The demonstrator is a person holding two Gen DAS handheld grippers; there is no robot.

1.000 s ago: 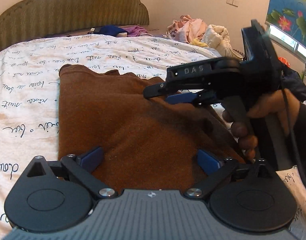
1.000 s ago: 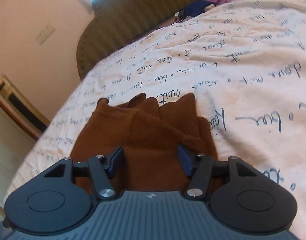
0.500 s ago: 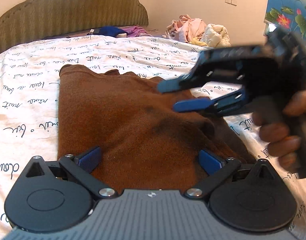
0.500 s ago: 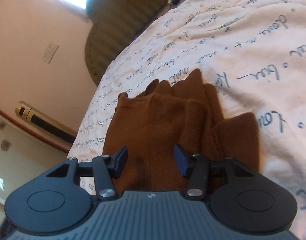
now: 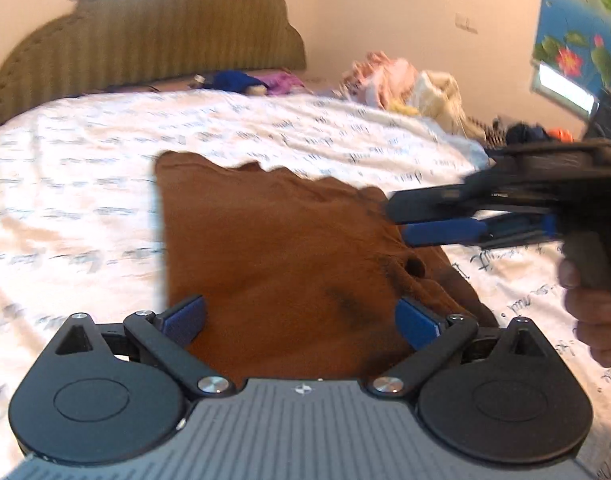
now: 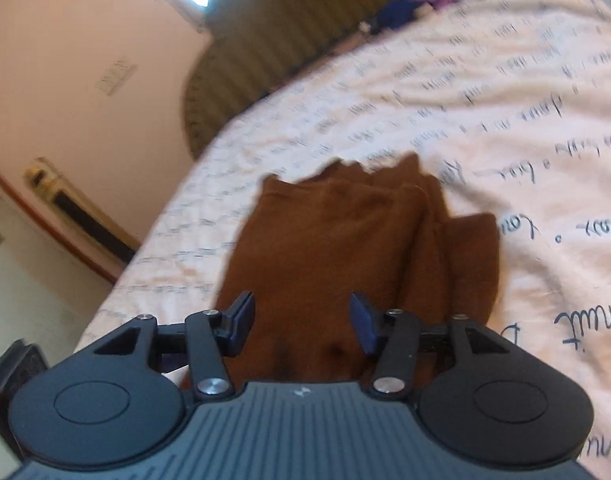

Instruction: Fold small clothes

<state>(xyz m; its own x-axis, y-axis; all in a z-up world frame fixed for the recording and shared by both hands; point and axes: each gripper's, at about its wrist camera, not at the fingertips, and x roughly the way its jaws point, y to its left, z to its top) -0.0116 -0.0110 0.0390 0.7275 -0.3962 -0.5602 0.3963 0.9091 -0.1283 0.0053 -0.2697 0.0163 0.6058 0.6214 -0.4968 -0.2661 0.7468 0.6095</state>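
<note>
Garment (image 5: pixel 281 264), brown and folded, lies on the bed sheet (image 5: pixel 85 168). Left tool (image 5: pixel 301 320) spreads wide at its near edge; right tool (image 5: pixel 401 220) hovers at its right edge, fingers narrowly parted.

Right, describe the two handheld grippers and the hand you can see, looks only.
Both match: ribbed grey body with a small logo, two round black discs, black linkage arms with silver screws, blue finger pads. That is the left gripper and the right gripper. From the side, the right gripper shows a black frame, long blue-padded fingers and a dark pistol handle. The person's bare right hand wraps it; no sleeve visible.
</note>
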